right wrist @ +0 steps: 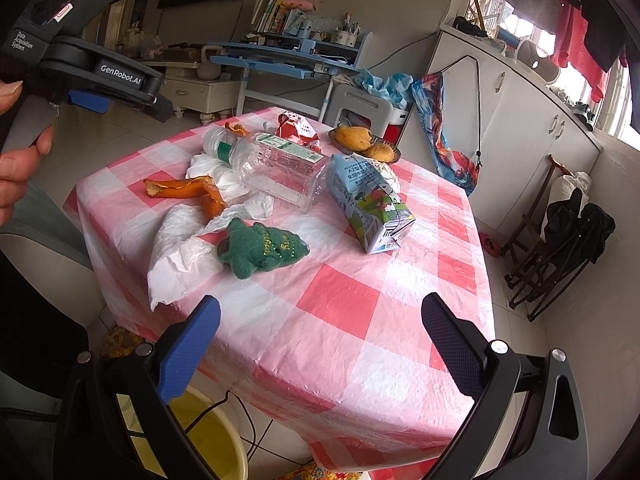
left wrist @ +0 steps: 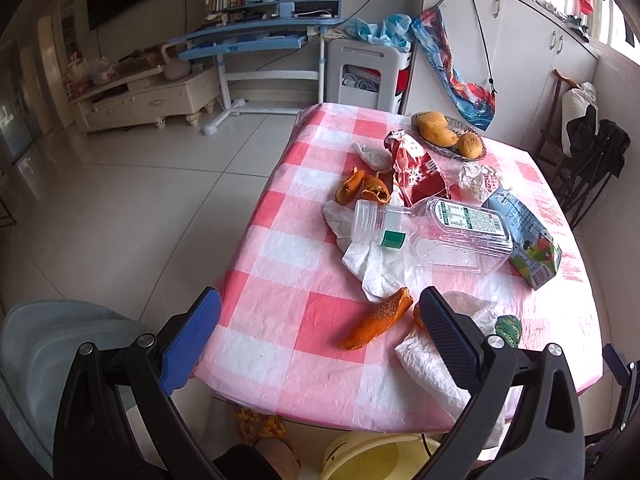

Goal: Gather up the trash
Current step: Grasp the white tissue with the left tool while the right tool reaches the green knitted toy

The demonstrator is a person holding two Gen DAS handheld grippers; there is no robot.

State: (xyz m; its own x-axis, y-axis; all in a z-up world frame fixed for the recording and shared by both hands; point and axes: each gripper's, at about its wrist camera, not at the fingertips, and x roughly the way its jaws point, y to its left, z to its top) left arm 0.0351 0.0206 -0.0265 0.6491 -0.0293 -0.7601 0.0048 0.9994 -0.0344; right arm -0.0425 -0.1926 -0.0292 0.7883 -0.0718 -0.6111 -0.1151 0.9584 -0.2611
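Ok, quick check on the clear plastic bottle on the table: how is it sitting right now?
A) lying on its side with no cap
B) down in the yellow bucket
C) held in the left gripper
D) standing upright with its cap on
A: the clear plastic bottle lies on its side on the checked tablecloth, its open threaded neck showing no cap, and neither gripper touches it.

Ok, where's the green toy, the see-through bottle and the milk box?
green toy (right wrist: 262, 250), right wrist view, middle of its body
bottle (left wrist: 460, 236), left wrist view, clear side
milk box (right wrist: 372, 204), right wrist view, printed side
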